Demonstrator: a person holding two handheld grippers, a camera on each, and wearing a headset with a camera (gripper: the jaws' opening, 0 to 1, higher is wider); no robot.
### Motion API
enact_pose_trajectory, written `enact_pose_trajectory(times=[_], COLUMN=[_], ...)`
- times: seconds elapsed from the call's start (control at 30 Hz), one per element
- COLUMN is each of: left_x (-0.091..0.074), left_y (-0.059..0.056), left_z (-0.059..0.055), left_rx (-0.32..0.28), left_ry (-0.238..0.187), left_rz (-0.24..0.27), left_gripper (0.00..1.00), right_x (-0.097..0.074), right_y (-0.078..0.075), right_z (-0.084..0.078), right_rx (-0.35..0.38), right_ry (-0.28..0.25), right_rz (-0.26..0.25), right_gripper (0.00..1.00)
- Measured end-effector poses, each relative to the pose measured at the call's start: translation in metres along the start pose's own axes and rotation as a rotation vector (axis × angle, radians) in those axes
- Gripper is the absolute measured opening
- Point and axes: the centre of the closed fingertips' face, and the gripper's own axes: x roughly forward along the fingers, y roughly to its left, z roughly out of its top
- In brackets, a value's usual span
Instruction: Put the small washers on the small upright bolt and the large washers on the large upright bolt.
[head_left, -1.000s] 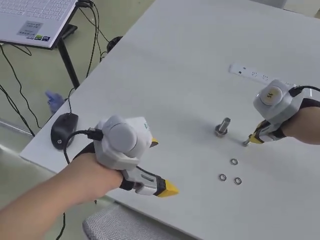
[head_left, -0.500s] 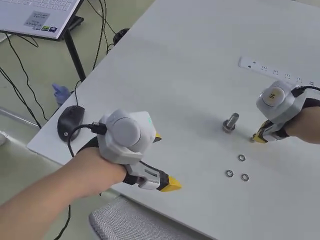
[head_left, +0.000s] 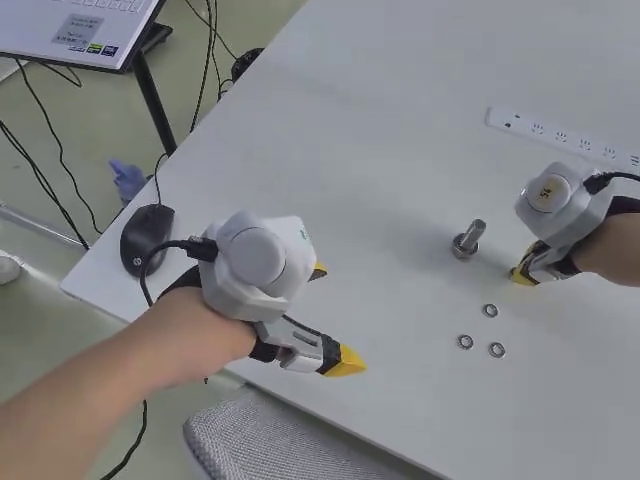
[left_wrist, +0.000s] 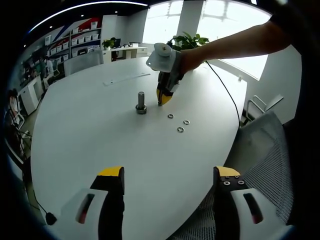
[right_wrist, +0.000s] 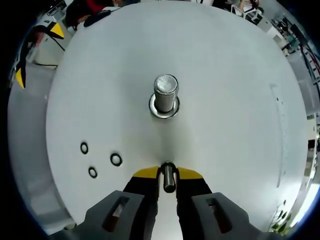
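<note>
Gripping the small bolt (right_wrist: 169, 181) between its two yellow-tipped fingers, the right gripper (right_wrist: 169, 174) is closed on it, with the bolt upright and its rounded top poking up just behind the fingertips; in the head view this right gripper (head_left: 522, 277) has its tips down at the white table (head_left: 350, 150), though the pictures do not settle whether the bolt's foot touches the surface. Straight ahead of those fingers, near but apart from them, the large bolt (right_wrist: 165, 92) stands upright on its wide base, and in the head view it (head_left: 467, 240) is just beside the fingertips on their far side. Three washers (right_wrist: 84, 148) (right_wrist: 116, 159) (right_wrist: 92, 172) lie flat on the table off to the left of the right gripper's fingers, close together yet not touching one another, and none is on either bolt. The left gripper (left_wrist: 169, 172) has its fingers spread wide apart, gripping no object, hovering over the near edge of the table; well ahead of its fingers the large bolt (left_wrist: 141, 102), the washers (left_wrist: 180, 129) and the right gripper (left_wrist: 163, 97) sit in a cluster. In the head view the left gripper (head_left: 332, 318) is well apart from the bolts, with a grey chair (head_left: 260, 450) below it, a black mouse (head_left: 145, 235) behind it by the table edge, and a power strip (head_left: 560, 140) far beyond the large bolt
</note>
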Motion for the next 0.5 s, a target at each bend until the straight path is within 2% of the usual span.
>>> enact_pose_trajectory(times=[0.5], left_x=[-0.0021], left_y=[0.0004], left_z=[-0.0002], left_rx=[-0.001], left_ry=[0.006], left_rz=[-0.002], left_gripper=[0.7], right_x=[-0.0006], right_y=[0.0008], right_z=[0.0015], right_rx=[0.003], right_ry=[-0.002], right_rz=[0.004], right_gripper=[0.13])
